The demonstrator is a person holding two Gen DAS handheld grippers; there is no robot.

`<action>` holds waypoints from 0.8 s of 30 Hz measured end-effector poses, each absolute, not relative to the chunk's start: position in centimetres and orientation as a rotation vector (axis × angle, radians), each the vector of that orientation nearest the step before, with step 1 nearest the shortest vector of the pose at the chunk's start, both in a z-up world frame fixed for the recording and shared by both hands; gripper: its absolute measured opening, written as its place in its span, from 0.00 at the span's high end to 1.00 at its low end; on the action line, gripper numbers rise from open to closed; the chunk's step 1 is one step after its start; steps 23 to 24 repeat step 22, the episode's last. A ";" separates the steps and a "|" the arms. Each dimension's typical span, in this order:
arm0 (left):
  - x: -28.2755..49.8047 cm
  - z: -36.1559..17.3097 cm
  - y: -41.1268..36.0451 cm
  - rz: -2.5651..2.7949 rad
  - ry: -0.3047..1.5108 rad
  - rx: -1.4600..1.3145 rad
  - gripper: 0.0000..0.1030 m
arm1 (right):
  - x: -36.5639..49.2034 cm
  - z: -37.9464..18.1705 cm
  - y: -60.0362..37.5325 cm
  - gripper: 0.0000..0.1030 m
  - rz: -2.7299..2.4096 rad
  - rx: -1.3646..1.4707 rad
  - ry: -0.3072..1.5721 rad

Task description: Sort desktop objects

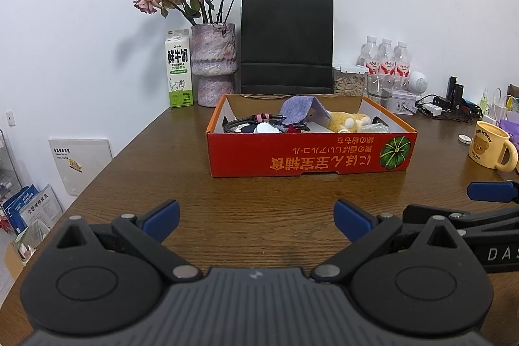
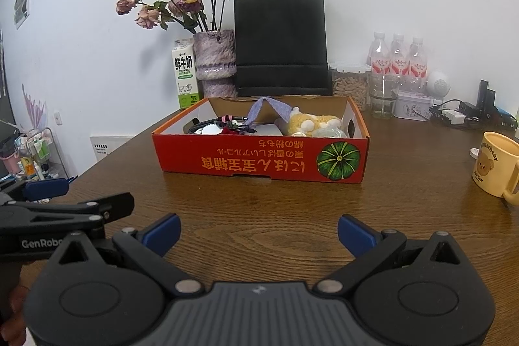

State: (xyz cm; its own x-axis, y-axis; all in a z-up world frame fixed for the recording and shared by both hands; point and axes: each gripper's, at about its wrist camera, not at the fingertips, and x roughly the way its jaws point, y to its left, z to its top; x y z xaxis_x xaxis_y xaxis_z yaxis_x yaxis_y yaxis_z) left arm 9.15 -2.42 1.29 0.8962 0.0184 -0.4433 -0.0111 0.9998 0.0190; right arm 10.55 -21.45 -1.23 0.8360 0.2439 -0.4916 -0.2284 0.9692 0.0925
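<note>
Box (image 1: pixel 311 156) first: it is red cardboard, it sits in the middle of my brown table (image 1: pixel 227 200), and it is full of small things. My left gripper (image 1: pixel 256 221) hangs low over the bare wood on the near side of the box, with its two blue fingers wide apart and nothing between them. My right gripper (image 2: pixel 259 231) is the same, spread wide and holding nothing, just beside the left one.

Inside the box I see a yellow plush toy (image 2: pixel 313 122) on the right side. I think it is soft and light, so I can pinch its fat middle and it will squash but not break. A purple cloth (image 1: pixel 300 111) is draped next to it, floppy and thin, so I would grab a raised fold, not a flat part. A black cable (image 1: pixel 241 122) is coiled on the left side, bendy and a bit slippery, so I would take the loop where the pink tie holds it. There are more little things mixed in, too small for me to tell.

A yellow mug (image 2: pixel 496 164) stands well apart on the right. It looks hard and could tip, so I would go slow there
</note>
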 end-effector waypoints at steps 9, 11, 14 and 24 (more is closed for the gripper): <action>9.2 1.2 -2.6 0.016 0.459 0.011 0.00 | 10.6 -1.1 -21.5 0.00 0.249 0.031 0.523; 9.2 1.1 -2.6 0.017 0.464 0.009 0.00 | 10.6 -1.1 -21.5 0.00 0.248 0.030 0.524; 9.2 1.1 -2.6 0.017 0.468 0.007 0.00 | 10.7 -1.2 -21.4 0.00 0.246 0.029 0.527; 9.3 0.9 -2.4 0.010 0.471 0.003 0.00 | 10.7 -1.3 -21.5 0.00 0.246 0.028 0.529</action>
